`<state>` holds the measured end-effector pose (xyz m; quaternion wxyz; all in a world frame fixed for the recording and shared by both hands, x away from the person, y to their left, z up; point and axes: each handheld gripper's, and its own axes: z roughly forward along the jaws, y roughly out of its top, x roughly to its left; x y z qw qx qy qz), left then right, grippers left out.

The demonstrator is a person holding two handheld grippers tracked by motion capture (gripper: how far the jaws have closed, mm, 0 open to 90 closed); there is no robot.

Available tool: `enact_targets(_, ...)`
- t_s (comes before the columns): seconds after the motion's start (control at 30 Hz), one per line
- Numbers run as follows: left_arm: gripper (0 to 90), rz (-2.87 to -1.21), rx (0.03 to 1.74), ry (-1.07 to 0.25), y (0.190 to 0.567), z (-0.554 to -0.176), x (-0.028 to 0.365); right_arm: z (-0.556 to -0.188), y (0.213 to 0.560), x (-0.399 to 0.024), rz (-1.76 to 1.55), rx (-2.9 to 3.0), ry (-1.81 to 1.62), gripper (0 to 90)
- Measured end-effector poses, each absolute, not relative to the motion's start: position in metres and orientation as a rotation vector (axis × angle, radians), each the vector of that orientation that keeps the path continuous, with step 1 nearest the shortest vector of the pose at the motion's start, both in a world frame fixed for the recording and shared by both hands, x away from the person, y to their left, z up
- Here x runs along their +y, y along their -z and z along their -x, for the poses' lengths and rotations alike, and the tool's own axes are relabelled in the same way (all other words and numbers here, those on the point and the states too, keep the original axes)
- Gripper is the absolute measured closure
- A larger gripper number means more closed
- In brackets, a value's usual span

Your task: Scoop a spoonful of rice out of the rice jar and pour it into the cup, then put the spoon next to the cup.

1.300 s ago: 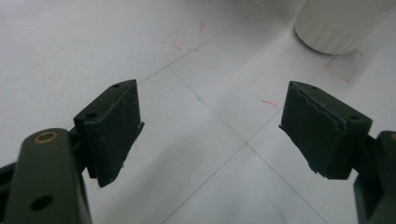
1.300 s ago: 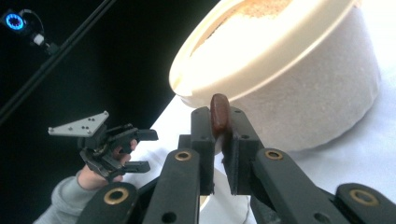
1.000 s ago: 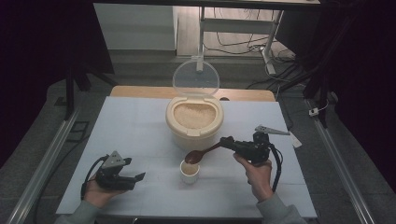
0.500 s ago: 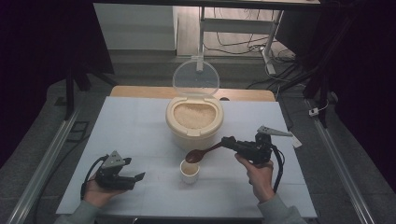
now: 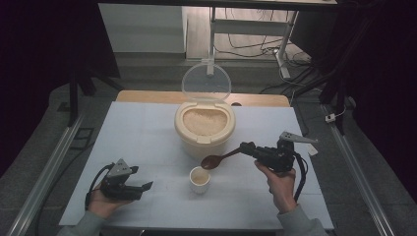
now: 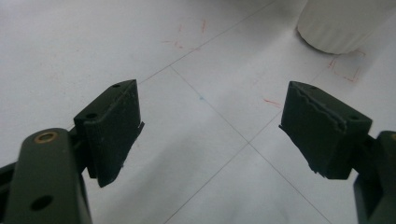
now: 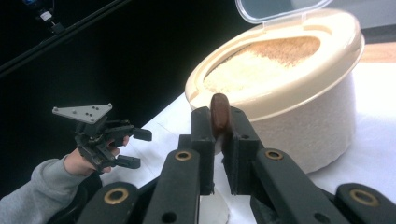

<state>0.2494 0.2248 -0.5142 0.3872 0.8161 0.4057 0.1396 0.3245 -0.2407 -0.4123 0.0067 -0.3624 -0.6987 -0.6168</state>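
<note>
- Since a second ago the spoon barely shifts: its bowl hangs just above and beside the small cup, so the pouring step looks finished or nearly so, and the next scoop from the rice bin seems due.
- The right gripper has its jaws clamped tight on the spoon's handle, which pokes up between them in the right gripper view.
- The left gripper rests on the table, well apart from the cup, jaws spread wide with nothing between them.
- The rice bin stands open, its clear lid tipped upright, filled nearly to the rim with rice.
- The cup holds some pale rice, below its rim.
- Whether any grains lie in the spoon's bowl I cannot tell.
</note>
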Motion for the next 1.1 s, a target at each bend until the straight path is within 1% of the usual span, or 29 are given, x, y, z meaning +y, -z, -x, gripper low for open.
enact_targets(0.27,19.7,-2.081,1.029,-0.355,0.514,-0.249,0.225,-0.317,0.387,-0.27,1.124,-2.275,1.944,83.0)
enact_targets(0.37,19.6,-2.082,1.031,-0.353,0.514,-0.25,0.224,-0.318,0.381,-0.281,1.123,-2.302,1.878,83.0)
enact_targets(0.47,19.6,-2.084,1.029,-0.354,0.514,-0.25,0.224,-0.321,0.382,-0.283,1.108,-2.341,1.769,83.0)
enact_targets(0.83,19.6,-2.09,1.029,-0.351,0.515,-0.25,0.224,-0.329,0.407,-0.25,0.973,-2.445,1.333,82.9)
enact_targets(1.1,19.6,-2.097,1.024,-0.349,0.516,-0.25,0.224,-0.338,0.423,-0.224,0.924,-2.468,1.174,82.7)
